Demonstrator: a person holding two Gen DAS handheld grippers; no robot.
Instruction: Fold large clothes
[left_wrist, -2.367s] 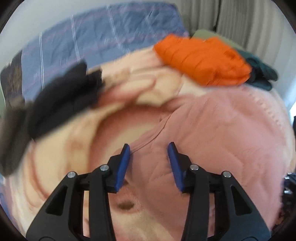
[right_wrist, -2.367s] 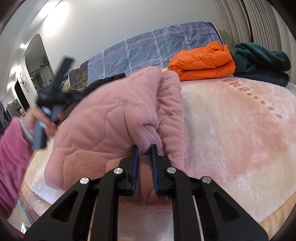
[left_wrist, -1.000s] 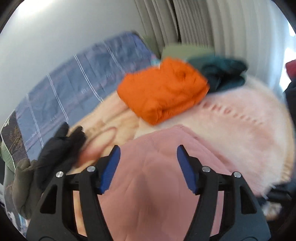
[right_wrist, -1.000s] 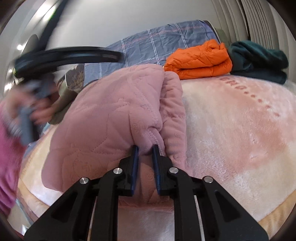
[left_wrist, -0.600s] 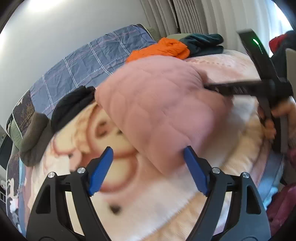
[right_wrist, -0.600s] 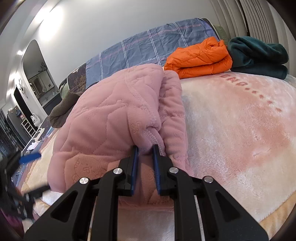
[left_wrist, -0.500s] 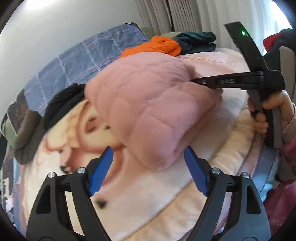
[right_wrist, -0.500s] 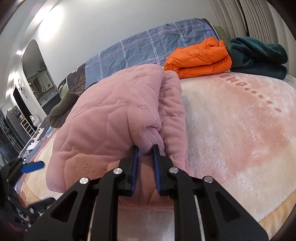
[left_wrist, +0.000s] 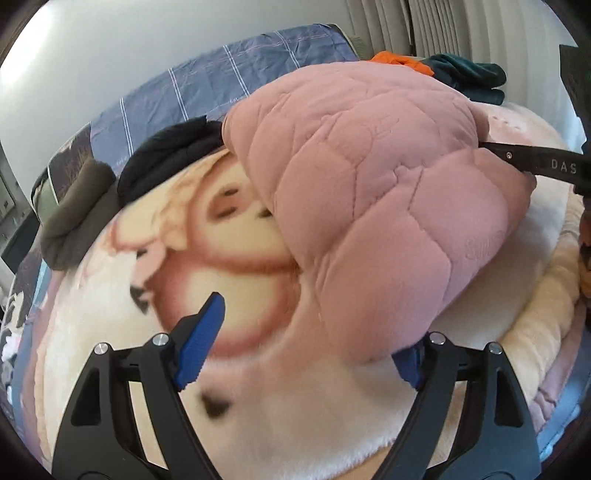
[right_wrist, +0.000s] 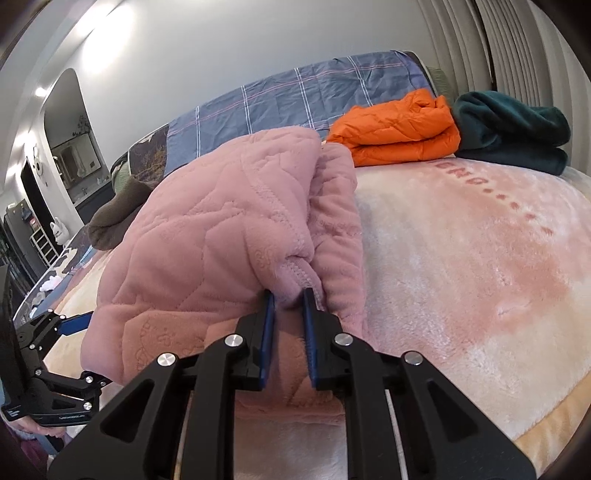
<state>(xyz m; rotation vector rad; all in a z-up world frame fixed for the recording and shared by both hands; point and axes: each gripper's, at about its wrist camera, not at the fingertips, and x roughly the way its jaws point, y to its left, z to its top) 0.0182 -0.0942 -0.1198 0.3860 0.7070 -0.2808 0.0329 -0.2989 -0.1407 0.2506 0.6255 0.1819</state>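
Garment: we see the pink quilted jacket (right_wrist: 207, 236) heaped on the plush blanket (right_wrist: 461, 266), at the middle of the bed.
Right gripper (right_wrist: 289, 325): our jaws pinch the jacket's stitched hem.
Left gripper (left_wrist: 306, 339): our jaws have just been spreading; the jacket's lower corner lies between them, unclamped.
Twelve to one o'clock: orange jacket (right_wrist: 399, 129), teal fleece (right_wrist: 513, 129), both folded.

bright even daylight, soft shadows, glare on wall upper left, fisheye-bent edges, blurred foreground in left view
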